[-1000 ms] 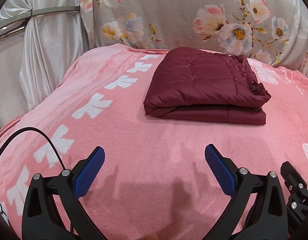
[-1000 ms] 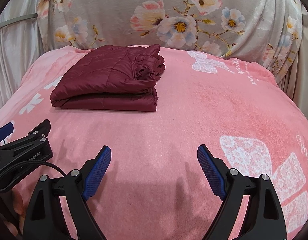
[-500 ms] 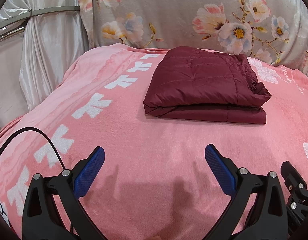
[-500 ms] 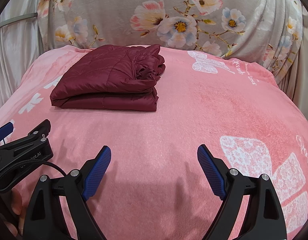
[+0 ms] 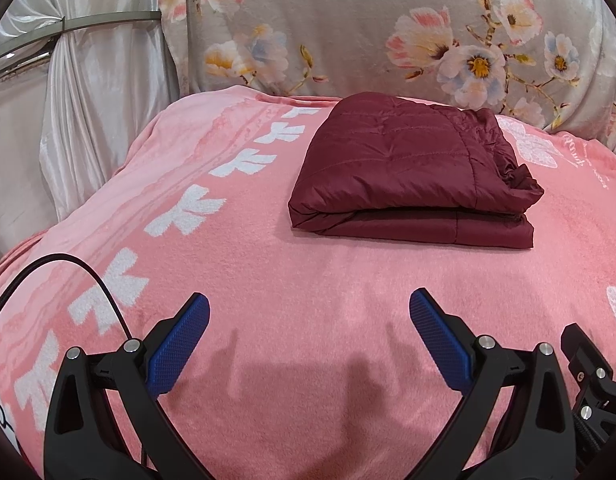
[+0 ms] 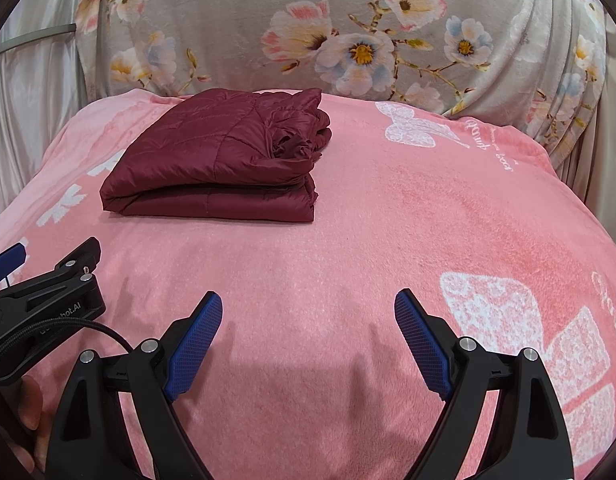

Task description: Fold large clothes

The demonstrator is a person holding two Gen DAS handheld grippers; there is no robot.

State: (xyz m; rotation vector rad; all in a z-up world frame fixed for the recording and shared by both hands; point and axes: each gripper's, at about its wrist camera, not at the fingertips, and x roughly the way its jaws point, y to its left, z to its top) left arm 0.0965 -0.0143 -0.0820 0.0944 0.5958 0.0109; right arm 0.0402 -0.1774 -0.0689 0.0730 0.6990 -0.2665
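I see a maroon quilted jacket (image 5: 411, 176) folded into a thick, neat rectangle, its smooth puffy fabric stitched in panels and bunched into crumpled ruffles along one side. It lies on a fuzzy pink blanket (image 5: 308, 280) printed with white bow shapes. Beyond the jacket hangs a soft grey floral cloth (image 5: 347, 32), and to the jacket's left, off the blanket, a shiny white curtain (image 5: 92, 100). My left gripper (image 5: 308, 340) sits well short of the jacket, jaws spread wide, holding nothing; its blue pads (image 5: 178, 346) are finely textured. My right gripper (image 6: 308, 340) is likewise spread and empty, also well apart from the jacket.
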